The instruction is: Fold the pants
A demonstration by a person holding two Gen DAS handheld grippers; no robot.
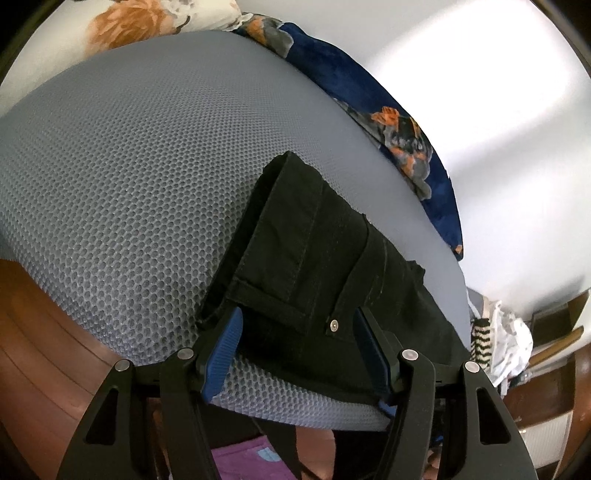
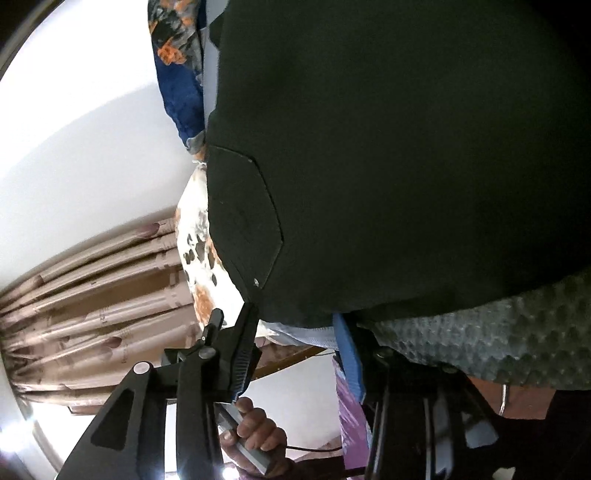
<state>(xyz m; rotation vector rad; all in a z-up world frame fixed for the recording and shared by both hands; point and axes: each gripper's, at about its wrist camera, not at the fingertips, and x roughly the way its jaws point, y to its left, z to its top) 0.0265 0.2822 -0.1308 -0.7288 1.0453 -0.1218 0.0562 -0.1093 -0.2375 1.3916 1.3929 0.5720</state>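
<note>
Your black pants (image 1: 325, 266) lie folded lengthwise on the grey mesh mattress (image 1: 122, 177), waistband near its edge. The left gripper (image 1: 295, 347) has its jaws spread, straddling the waistband corner (rivet between them). The right gripper (image 2: 295, 350) seems spread too. Pinch both corners squarely before carrying them over.

We see a grey honeycomb-textured mattress (image 1: 122, 177) filling most of the left wrist view; along its far edge lies a navy blanket with orange flowers (image 1: 369, 96), and beside that a white pillow printed with an orange bloom (image 1: 147, 22); behind them rises a plain white wall (image 1: 498, 110), brightly lit; reddish-brown wood (image 1: 33, 332) shows low at the left; in the right wrist view, pinkish-brown pleated curtains (image 2: 92, 295) hang beside the wall.
</note>
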